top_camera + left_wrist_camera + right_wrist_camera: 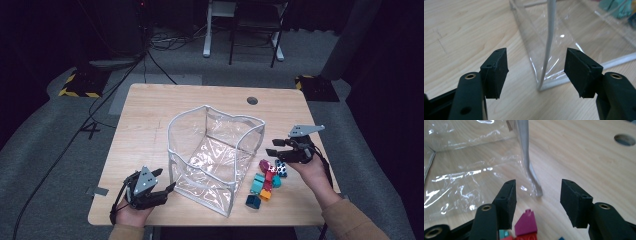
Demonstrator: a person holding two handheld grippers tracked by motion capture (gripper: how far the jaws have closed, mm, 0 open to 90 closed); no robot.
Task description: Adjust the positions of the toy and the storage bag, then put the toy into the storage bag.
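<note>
A clear plastic box-shaped bag (170,137) with white edging stands open in the middle of the wooden table. A small pile of coloured toy bricks (265,182) lies just right of its front corner. My left gripper (166,179) is at the front left, open, its jaws pointing at the bag's near-left corner. In the left gripper view that corner seam (548,45) stands ahead of the open left gripper (536,70), untouched. My right gripper (272,147) hovers open beside the bag's right wall, behind the bricks. The right gripper view has a magenta brick (526,223) just below the right gripper (537,200) and the bag's corner seam (526,157) ahead.
A round cable hole (252,100) is in the table near the back edge, also seen in the right gripper view as the hole (624,139). Bare wood lies left of the bag. Behind the table are furniture legs (206,47) and cables on the grey floor.
</note>
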